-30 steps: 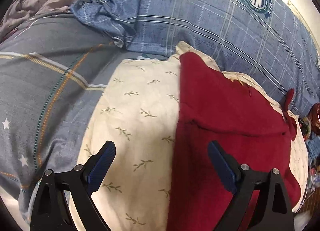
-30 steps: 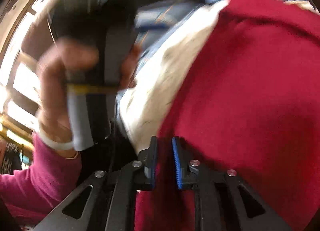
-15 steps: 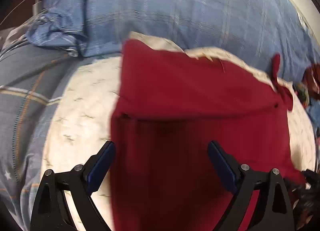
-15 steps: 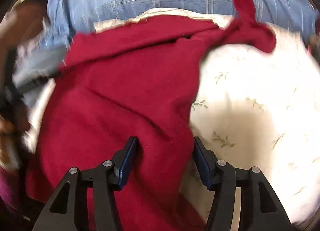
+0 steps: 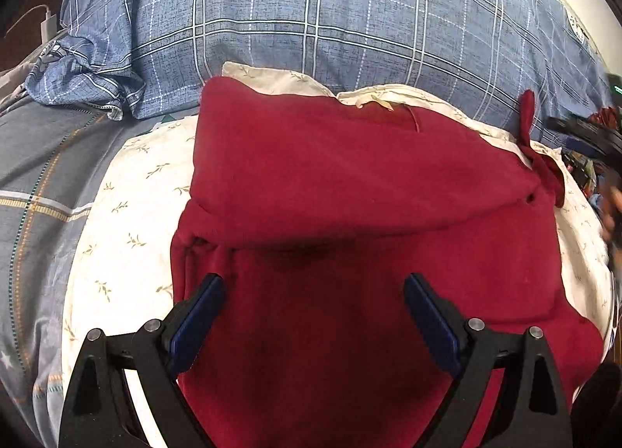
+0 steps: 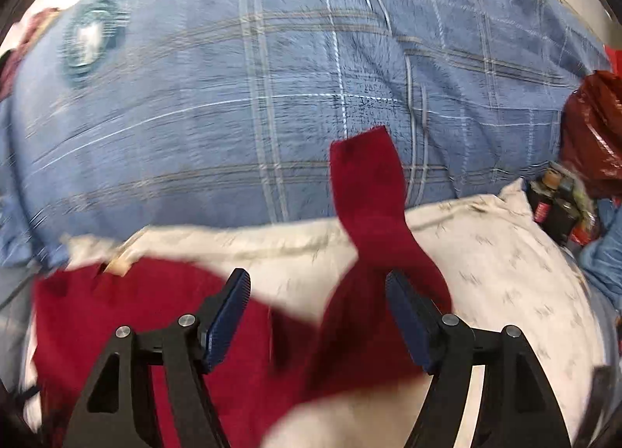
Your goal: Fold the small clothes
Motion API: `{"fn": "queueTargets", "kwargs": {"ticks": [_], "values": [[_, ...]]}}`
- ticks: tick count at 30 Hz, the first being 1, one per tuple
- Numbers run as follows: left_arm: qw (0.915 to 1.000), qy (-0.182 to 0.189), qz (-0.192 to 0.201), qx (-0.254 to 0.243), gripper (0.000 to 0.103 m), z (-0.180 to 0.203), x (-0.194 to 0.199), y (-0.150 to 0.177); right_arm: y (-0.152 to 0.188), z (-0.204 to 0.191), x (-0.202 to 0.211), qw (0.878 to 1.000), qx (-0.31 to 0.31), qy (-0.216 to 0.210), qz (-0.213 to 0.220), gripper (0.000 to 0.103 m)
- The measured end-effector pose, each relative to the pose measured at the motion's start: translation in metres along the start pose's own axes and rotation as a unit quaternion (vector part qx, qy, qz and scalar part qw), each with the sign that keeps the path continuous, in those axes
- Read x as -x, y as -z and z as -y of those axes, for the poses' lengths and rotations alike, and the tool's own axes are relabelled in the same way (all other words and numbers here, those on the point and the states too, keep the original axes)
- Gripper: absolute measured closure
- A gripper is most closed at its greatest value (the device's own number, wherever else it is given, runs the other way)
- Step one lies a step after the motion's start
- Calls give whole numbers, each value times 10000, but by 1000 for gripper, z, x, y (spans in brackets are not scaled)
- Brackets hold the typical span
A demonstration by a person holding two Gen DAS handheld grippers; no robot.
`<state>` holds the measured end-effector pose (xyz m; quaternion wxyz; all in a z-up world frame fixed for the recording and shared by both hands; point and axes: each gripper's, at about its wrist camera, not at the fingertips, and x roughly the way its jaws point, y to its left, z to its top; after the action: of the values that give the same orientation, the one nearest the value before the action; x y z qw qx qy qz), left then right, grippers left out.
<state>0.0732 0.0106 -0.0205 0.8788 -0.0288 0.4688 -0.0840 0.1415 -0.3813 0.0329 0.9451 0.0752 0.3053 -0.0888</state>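
On the cream pillow (image 5: 128,211), the red garment (image 5: 350,183) lies with its upper part folded over the lower part. A narrow red strip (image 6: 369,191) extends from one corner onto the blue plaid cover (image 5: 350,20). Left gripper (image 5: 313,316): jaws wide apart above the garment, nothing pinched. Right gripper (image 6: 317,316): jaws opening, pads clear of the cloth, positioned over the base of the strip; this view is blurred.

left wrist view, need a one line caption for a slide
Open left gripper poised over a folded red garment lying on a cream leaf-print pillow, blue plaid bedding behind.
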Motion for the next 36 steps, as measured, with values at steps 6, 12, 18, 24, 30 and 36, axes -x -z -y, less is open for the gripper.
{"fn": "queueTargets", "kwargs": {"ticks": [6, 12, 18, 24, 30, 36], "values": [[9998, -83, -58, 157, 10, -13, -18, -13, -34, 17, -72, 9968, -502, 624, 15, 52], [9993, 30, -49, 383, 10, -20, -26, -21, -51, 55, -55, 9988, -489, -48, -6, 99], [9994, -56, 125, 332, 10, -21, -12, -18, -62, 57, 50, 9819, -141, -1858, 335, 99], [9961, -267, 590, 607, 10, -40, 18, -14, -71, -24, 147, 9228, 1214, -3637, 375, 99], [9894, -270, 787, 1192, 10, -69, 36, -5, -46, -148, 162, 8458, 2707, -4598, 17, 99], [9818, -199, 876, 1673, 10, -90, 36, -6, 4, -259, 56, 8222, 3315, -4502, -1067, 94]]}}
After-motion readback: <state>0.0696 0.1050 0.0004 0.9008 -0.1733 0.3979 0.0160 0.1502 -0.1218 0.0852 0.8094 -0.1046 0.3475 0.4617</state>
